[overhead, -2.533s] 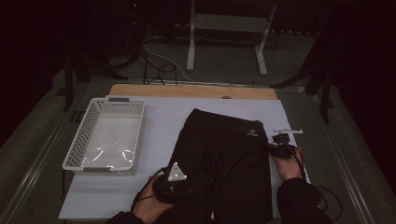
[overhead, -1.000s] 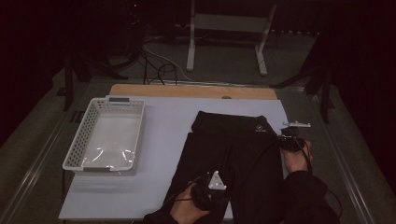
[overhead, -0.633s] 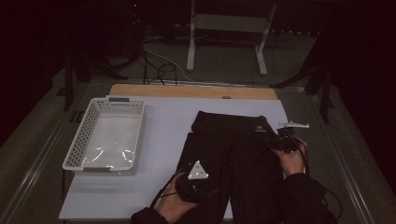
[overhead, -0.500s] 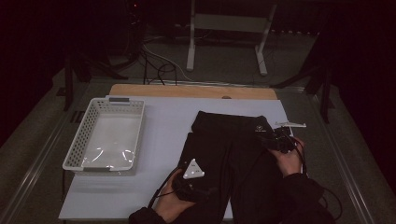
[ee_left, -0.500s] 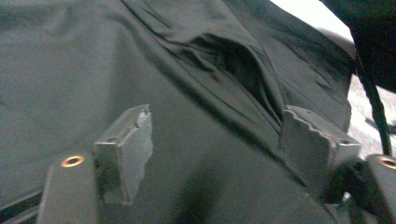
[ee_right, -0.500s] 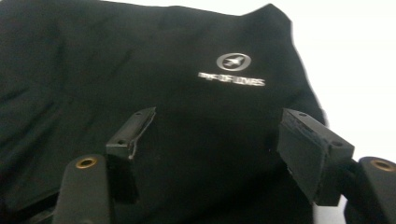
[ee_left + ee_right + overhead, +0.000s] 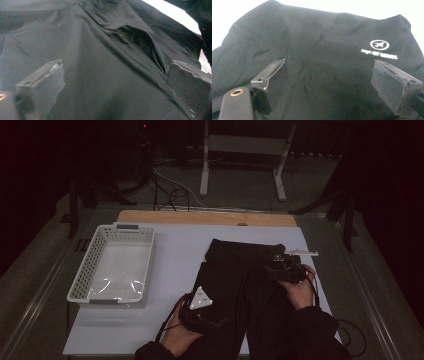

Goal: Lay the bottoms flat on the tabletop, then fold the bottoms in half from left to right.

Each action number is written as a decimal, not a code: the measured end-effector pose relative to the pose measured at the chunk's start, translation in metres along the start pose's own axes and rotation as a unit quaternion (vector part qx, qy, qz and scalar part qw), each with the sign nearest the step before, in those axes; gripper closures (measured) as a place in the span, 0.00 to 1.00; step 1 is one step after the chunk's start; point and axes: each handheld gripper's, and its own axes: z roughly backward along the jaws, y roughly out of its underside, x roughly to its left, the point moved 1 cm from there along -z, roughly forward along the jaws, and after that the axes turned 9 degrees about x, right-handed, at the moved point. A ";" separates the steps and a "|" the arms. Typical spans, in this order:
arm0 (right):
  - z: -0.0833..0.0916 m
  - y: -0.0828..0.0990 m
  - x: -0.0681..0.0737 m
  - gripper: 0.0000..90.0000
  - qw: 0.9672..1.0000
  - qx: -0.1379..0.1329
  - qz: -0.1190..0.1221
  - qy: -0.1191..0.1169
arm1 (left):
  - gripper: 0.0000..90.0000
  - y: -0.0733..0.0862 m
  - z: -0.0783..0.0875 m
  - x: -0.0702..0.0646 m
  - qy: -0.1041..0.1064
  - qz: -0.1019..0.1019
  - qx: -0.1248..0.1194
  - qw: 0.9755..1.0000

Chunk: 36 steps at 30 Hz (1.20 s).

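A black garment [image 7: 240, 280] lies folded lengthwise on the white table cover [image 7: 175, 255]; a white aeroplane logo [image 7: 379, 45] is printed near its far end. My left gripper [image 7: 216, 322], topped by a grey three-cornered plate, sits at the garment's near left edge. In the left gripper view its jaws [image 7: 116, 82] stand wide over creased fabric. My right gripper [image 7: 280, 268] hovers over the far right part, also open [image 7: 332, 80]. Both pairs of jaws have just been opening, and the cloth lies below them, not pinched.
An empty white perforated basket [image 7: 112, 265] stands on the left of the table. A small white strip [image 7: 301, 252] lies just beyond the right gripper. A wooden edge [image 7: 205, 217] runs along the far side, with cables and a stand on the floor behind.
The garment's left part has been folded over to the right, making it narrower. Both grippers have let go of the cloth and opened. The left hand has drawn back to the left.
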 end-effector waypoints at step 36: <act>0.003 -0.018 0.049 0.15 0.998 -0.017 0.024 -0.046 | 0.00 0.006 0.012 0.013 0.009 0.010 -0.033 0.999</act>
